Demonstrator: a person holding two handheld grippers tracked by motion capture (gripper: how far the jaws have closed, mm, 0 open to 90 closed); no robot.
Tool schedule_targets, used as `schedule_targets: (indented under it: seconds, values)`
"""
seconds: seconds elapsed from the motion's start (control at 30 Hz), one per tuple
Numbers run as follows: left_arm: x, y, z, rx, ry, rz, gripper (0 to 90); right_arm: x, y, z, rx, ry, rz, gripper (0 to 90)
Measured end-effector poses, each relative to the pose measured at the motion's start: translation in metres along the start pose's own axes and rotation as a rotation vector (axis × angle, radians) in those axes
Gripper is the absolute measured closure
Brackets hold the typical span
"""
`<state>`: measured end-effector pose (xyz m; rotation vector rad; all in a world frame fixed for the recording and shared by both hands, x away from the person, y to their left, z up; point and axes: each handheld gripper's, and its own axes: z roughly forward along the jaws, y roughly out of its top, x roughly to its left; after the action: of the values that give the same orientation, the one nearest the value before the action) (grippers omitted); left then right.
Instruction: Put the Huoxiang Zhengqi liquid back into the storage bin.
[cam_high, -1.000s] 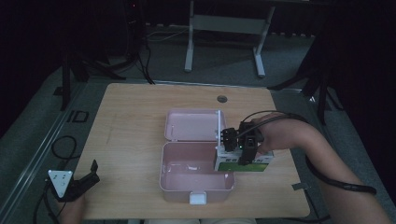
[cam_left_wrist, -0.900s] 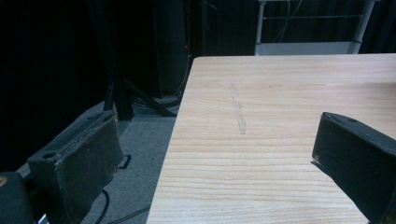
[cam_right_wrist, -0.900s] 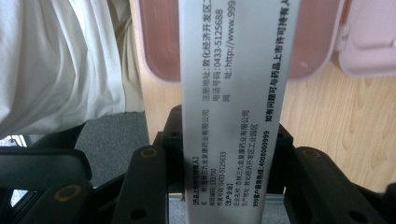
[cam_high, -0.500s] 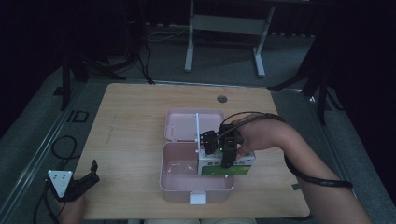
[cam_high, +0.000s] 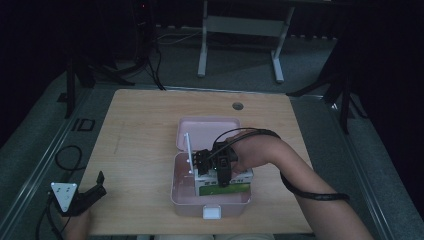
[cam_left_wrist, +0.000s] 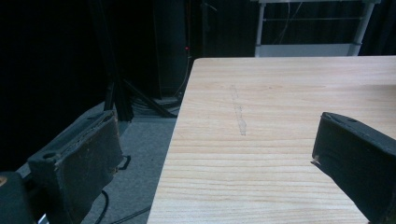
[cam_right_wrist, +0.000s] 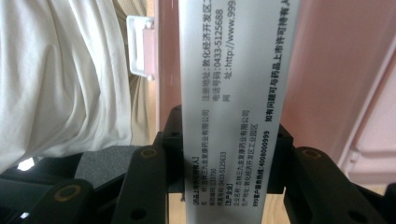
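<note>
An open pink box (cam_high: 175, 192) lies mid-table, its lid (cam_high: 205, 131) folded back on the far side. My right gripper (cam_high: 216, 176) is shut on a white and green medicine carton (cam_high: 235, 187) and holds it low inside the box's near half. In the right gripper view the carton's white printed side (cam_right_wrist: 233, 93) runs up between the two black jaws of my right gripper (cam_right_wrist: 227, 140), with the pink wall (cam_right_wrist: 327, 70) right behind it. My left gripper (cam_high: 101, 184) rests open at the table's front left corner, nothing between its jaws (cam_left_wrist: 219, 158).
The wooden table (cam_left_wrist: 280, 93) carries a round cable hole (cam_high: 238, 106) near its far edge. A white latch (cam_high: 212, 212) sits on the box's front wall. A cable loops from the right gripper over the person's forearm (cam_high: 300, 180). Dark floor and stands surround the table.
My right gripper has carried the carton left and down, from over the box's right rim into its near half. The left gripper has stayed still.
</note>
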<state>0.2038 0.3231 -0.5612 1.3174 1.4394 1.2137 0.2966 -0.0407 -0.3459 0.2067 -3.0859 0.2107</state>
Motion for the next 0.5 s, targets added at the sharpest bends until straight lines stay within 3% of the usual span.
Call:
schedule_targets:
  seconds: [0.5]
  values:
    - [0.000, 0.000, 0.001, 0.005, -0.001, 0.004, 1.6, -0.013, 0.005, 0.047, 0.008, 0.035, 0.013, 62.3]
